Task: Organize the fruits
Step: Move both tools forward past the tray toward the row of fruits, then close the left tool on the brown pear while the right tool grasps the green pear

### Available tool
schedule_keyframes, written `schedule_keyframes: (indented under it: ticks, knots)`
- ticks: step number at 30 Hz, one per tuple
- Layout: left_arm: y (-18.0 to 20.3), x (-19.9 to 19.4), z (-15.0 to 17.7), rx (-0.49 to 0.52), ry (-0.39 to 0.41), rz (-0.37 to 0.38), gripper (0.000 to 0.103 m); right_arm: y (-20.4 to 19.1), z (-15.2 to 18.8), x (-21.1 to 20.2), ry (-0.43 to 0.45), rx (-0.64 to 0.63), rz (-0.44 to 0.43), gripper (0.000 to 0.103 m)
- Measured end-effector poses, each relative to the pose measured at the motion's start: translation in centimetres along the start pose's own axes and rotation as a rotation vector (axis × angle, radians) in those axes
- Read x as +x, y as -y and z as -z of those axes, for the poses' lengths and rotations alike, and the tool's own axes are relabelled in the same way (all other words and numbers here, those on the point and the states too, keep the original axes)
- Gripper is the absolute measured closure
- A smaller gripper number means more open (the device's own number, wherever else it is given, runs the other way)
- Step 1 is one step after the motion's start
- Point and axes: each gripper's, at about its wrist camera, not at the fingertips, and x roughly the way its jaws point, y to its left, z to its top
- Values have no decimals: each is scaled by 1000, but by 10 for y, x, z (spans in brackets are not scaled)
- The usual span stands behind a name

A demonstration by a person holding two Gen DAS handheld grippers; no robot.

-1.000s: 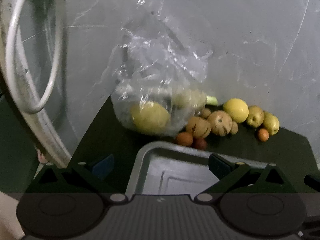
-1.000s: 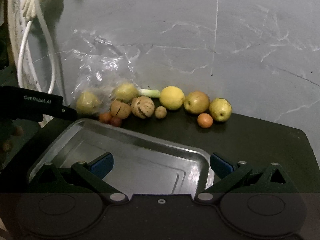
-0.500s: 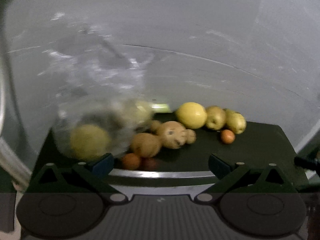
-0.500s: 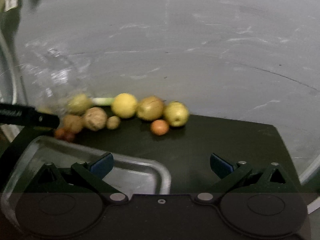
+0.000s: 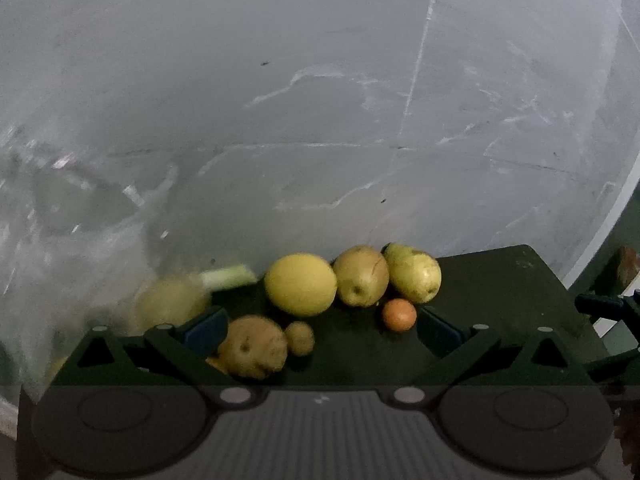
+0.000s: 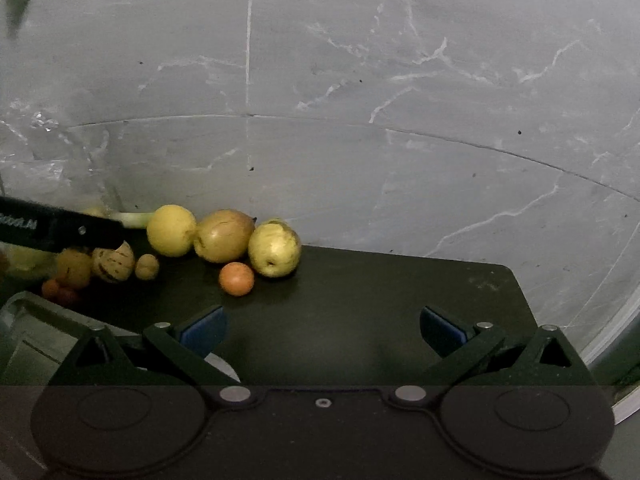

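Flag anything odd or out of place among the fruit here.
A pale green stalk, apparently a vegetable, lies against the wall behind the lemon. The rightmost pear shows a pale scuffed patch. Nothing spilled.

Both cams sit low, right behind their own finger pairs, looking forward across the dark table at the grey wall. The left wrist view is closer in, so the yellow lemon and small orange sit just past its fingertips. The right wrist view hangs further back and off to the right, catching the same lemon and orange left of centre, plus the left gripper poking in from its left edge.
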Motion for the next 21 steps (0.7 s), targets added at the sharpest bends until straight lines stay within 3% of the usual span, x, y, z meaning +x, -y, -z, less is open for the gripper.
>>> schedule_keyframes:
  ticks: [14,21]
  knots:
    - [24,45,-37,166,-20,45,1,-26,0,33,-26,-30,-93,1]
    - [33,62,-45,221,-39,81,1,-30,-7,46,-3,-62,-48,2]
